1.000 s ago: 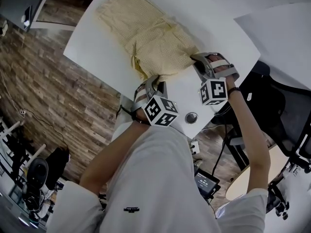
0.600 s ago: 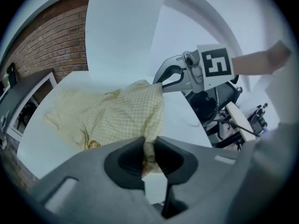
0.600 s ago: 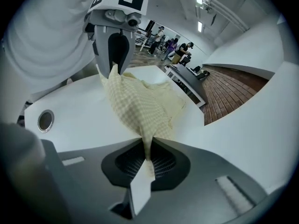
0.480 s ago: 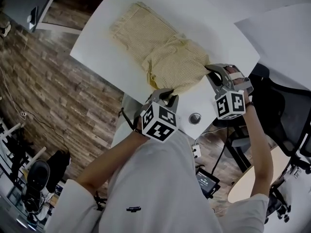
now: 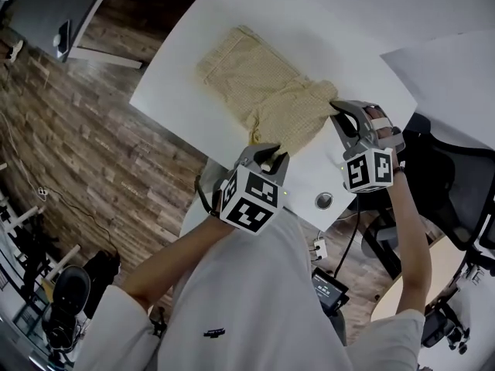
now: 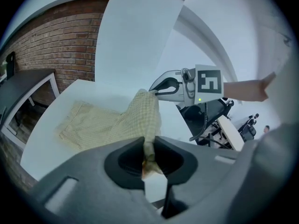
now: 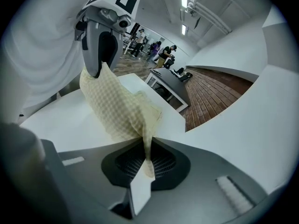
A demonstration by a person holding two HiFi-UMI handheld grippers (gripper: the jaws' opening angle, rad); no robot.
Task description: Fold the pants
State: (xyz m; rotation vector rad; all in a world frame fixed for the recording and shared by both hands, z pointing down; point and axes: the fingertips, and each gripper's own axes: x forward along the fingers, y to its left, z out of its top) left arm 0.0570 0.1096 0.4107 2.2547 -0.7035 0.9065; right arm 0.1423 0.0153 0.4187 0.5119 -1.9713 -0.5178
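Pale yellow checked pants [image 5: 251, 79] lie on the white table [image 5: 182, 110], their near end raised off it. My left gripper [image 5: 264, 152] is shut on one near corner of the cloth; its jaws have just been closing tighter on it. My right gripper [image 5: 335, 107] is shut on the other near corner. In the left gripper view the pants [image 6: 100, 122] run up into my left gripper [image 6: 148, 154], and the right gripper [image 6: 155, 89] pinches the far corner. In the right gripper view the fabric [image 7: 117, 106] hangs between my right gripper [image 7: 145, 158] and the left gripper [image 7: 99, 71].
A round cable grommet [image 5: 324, 200] sits in the table near its front edge. A second white table [image 5: 452, 72] stands to the right, with a black office chair [image 5: 445, 184] below it. A dark desk [image 5: 46, 14] stands far left on wood flooring.
Both grippers have risen with the pants' near corners, lifting that end off the table. The far part of the pants still lies flat.
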